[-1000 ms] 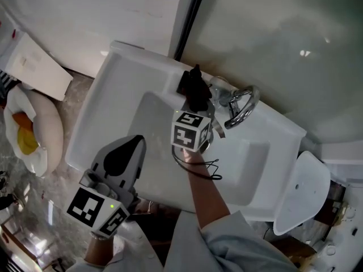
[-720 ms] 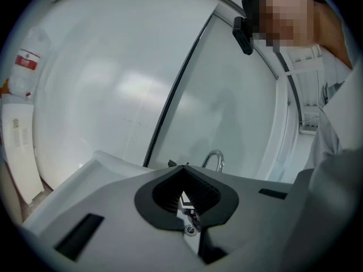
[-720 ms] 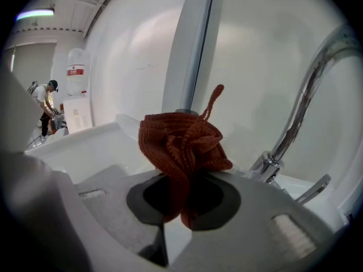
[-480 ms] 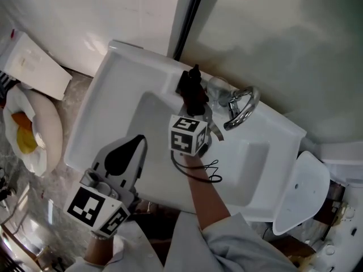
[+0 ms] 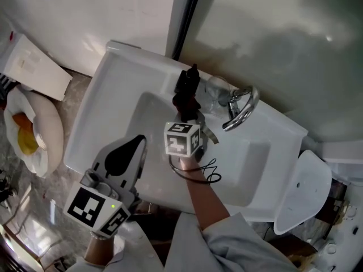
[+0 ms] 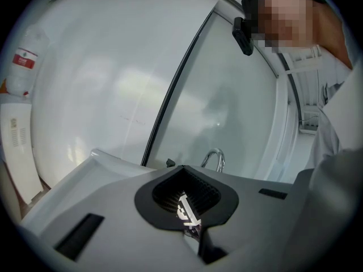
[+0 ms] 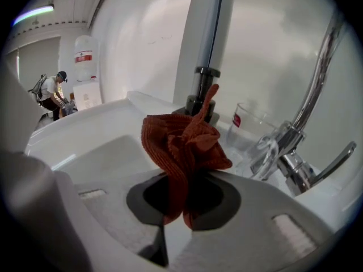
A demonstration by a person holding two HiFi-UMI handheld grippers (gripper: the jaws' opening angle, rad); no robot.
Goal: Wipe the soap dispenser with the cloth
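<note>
1. Got the right claw (image 7: 181, 200) clamped shut on a rust-red cloth (image 7: 182, 143), bunched into a wad and poking out past the jaws. Ribbed, knitted sort of weave, soft folds.
2. Straight behind that wad: the soap dispenser (image 7: 199, 103), dark, upright, pump head on top. Partly blocked by the cloth, so can't say for sure about contact between the two.
3. Seen from the head view, parked on the back ledge of the sink (image 5: 108, 95), near the corner of the basin, with the right claw reaching in over the basin toward it.
4. Just beside the dispenser on the tap side: a clear glass (image 7: 247, 126) with a small red mark on it. Next along, a shiny chrome tap (image 7: 306, 123), curved spout, flat lever handle.
5. Left claw (image 6: 187, 205) closed as well, gripping nothing. Held low by the near rim of the sink, well apart from the dispenser.
6. All white, glossy and hard-looking for the sink, squarish outside with a rounded basin. Smooth pale wall behind, plus a dark vertical strip (image 5: 190, 16) running up from behind the dispenser.
7. Also spotted: a thin black cable (image 5: 205, 169) looping under the right wrist.
</note>
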